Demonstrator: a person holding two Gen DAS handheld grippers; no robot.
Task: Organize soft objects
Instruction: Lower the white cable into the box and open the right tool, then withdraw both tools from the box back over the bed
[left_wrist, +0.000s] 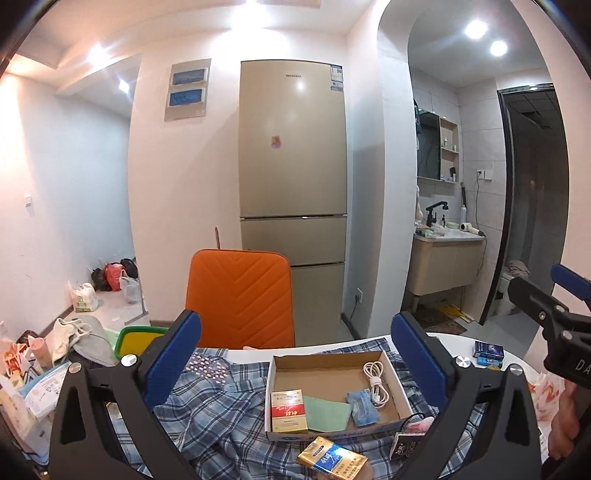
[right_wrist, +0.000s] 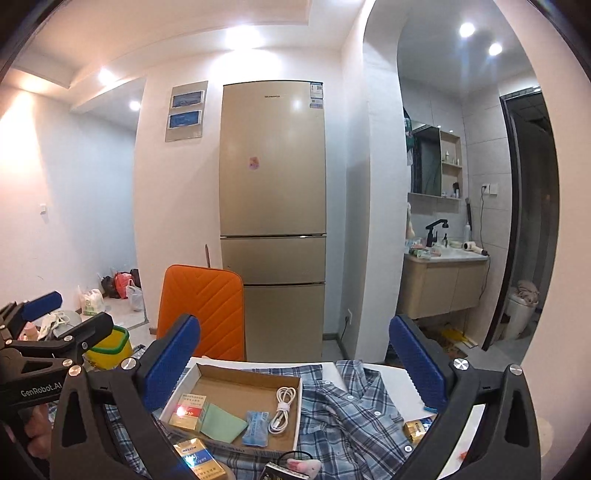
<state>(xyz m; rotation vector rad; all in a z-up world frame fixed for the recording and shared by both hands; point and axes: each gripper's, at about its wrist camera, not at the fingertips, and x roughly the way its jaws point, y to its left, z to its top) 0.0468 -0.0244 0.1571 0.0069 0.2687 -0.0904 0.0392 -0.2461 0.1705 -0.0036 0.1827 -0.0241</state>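
Observation:
A blue plaid shirt (left_wrist: 207, 417) lies crumpled over the white table; it also shows in the right wrist view (right_wrist: 354, 417). A shallow cardboard box (left_wrist: 332, 363) sits on it, holding a red-and-white packet (left_wrist: 288, 410), a green cloth (left_wrist: 327, 413), a blue tissue pack (left_wrist: 364, 408) and a coiled white cable (left_wrist: 376, 382). The box also shows in the right wrist view (right_wrist: 240, 380). My left gripper (left_wrist: 295, 354) is open and empty above the box. My right gripper (right_wrist: 295, 362) is open and empty above box and shirt. Each gripper shows at the edge of the other's view.
An orange chair (left_wrist: 240, 295) stands behind the table, a tall fridge (left_wrist: 291, 166) behind it. Gold-and-blue packets (left_wrist: 332, 461) and a small pink thing (right_wrist: 303, 465) lie at the front. Blue boxes (left_wrist: 487, 352) sit at the right. A green bin (left_wrist: 136, 338) and clutter stand at the left.

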